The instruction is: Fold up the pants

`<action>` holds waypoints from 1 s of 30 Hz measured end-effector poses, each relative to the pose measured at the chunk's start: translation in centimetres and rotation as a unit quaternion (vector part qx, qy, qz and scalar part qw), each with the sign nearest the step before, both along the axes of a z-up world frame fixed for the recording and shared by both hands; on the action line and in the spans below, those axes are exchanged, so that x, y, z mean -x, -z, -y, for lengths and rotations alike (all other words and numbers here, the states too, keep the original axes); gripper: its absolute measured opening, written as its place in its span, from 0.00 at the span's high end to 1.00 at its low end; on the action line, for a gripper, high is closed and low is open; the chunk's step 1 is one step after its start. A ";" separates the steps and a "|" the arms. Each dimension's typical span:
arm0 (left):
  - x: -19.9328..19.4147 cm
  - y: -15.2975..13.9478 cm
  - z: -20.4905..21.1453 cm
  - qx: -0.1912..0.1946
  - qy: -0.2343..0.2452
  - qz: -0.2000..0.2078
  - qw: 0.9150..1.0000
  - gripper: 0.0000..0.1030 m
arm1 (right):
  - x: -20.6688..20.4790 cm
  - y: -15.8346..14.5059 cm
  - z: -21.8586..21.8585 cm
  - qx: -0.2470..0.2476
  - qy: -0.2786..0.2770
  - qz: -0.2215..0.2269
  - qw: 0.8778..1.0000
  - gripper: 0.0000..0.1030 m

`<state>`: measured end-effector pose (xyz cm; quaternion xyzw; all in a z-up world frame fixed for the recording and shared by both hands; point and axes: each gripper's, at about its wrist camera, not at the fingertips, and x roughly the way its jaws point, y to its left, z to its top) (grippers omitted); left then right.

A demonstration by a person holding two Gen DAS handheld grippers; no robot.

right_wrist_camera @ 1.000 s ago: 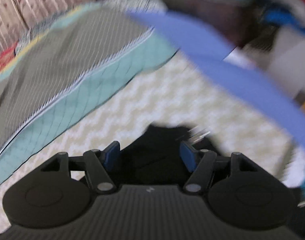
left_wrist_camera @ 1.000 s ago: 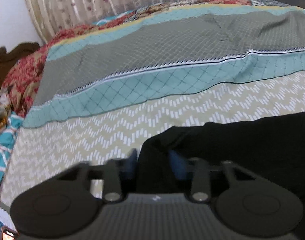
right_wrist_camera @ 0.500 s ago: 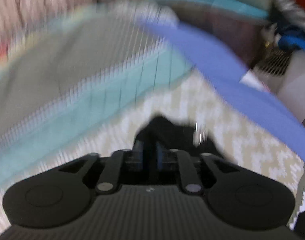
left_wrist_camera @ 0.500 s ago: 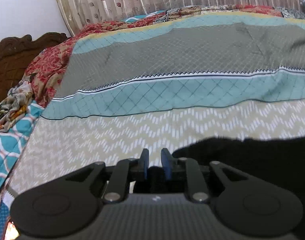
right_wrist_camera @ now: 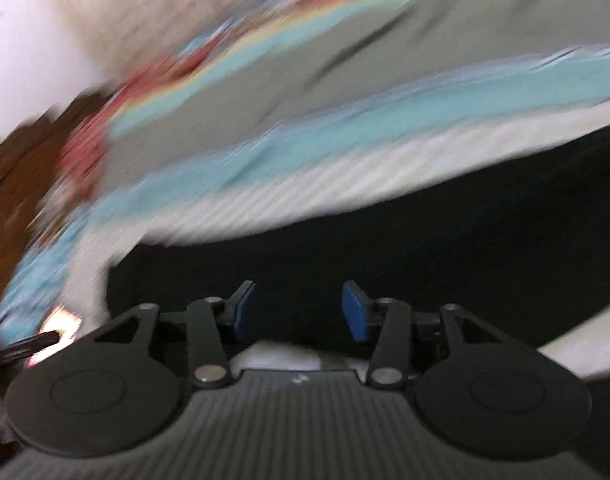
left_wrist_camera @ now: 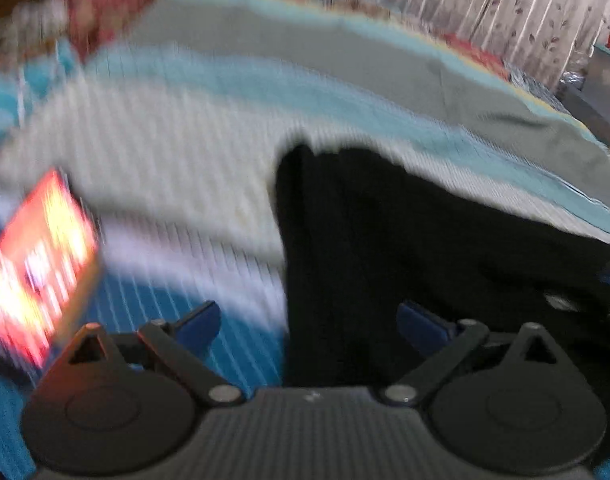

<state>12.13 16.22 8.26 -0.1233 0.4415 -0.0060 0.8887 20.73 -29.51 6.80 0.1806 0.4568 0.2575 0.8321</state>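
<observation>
The black pants [left_wrist_camera: 405,248] lie on the striped bedspread [left_wrist_camera: 177,152], running from the middle of the left wrist view to its right edge. My left gripper [left_wrist_camera: 311,322] hovers over their left edge. Its jaws are opening wide, and the cloth beneath them is untouched by the blue pads [left_wrist_camera: 201,320]. In the right wrist view the pants [right_wrist_camera: 385,248] stretch across the lower half. My right gripper [right_wrist_camera: 299,310] sits above them with its jaws opening, and its pads [right_wrist_camera: 355,312] stand apart from the cloth. Both views are motion-blurred.
A phone with a lit red screen [left_wrist_camera: 37,268] lies on the bed to the left of the pants; its glow [right_wrist_camera: 61,322] also shows at lower left in the right wrist view. A patterned curtain [left_wrist_camera: 505,20] hangs behind the bed. A brown wooden headboard [right_wrist_camera: 21,184] stands at left.
Half a second ago both grippers were shut on the black cloth; now both have let go and stand open. Both views have swung and rolled quickly, bringing the phone into sight.
</observation>
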 end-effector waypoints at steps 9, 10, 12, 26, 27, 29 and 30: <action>1.7 3.7 -0.6 0.128 -0.043 -0.044 0.990 0.83 | -2.4 6.1 -9.0 -0.023 0.022 -0.116 0.993 0.85; 2.3 3.1 -1.0 0.132 -0.044 -0.035 0.990 0.85 | -1.6 5.6 -9.1 -0.030 0.018 -0.111 0.993 0.85; 4.0 1.8 -1.9 0.144 -0.048 -0.017 0.988 0.90 | 0.6 3.9 -9.4 -0.034 -0.007 -0.086 0.996 0.86; 10.3 2.1 -3.0 0.137 -0.082 -0.014 0.987 0.43 | 6.0 1.6 -3.1 -0.031 0.155 0.027 0.987 0.50; 10.6 2.2 -2.8 0.146 -0.082 -0.018 0.986 0.41 | 7.0 1.3 -0.9 -0.034 0.181 0.036 0.982 0.50; 10.7 2.7 -2.8 0.173 -0.080 -0.029 0.981 0.31 | 9.4 1.1 3.6 -0.029 0.238 0.046 0.970 0.50; 10.8 3.0 -2.7 0.183 -0.079 -0.032 0.979 0.27 | 11.0 1.2 5.9 -0.026 0.272 0.049 0.961 0.50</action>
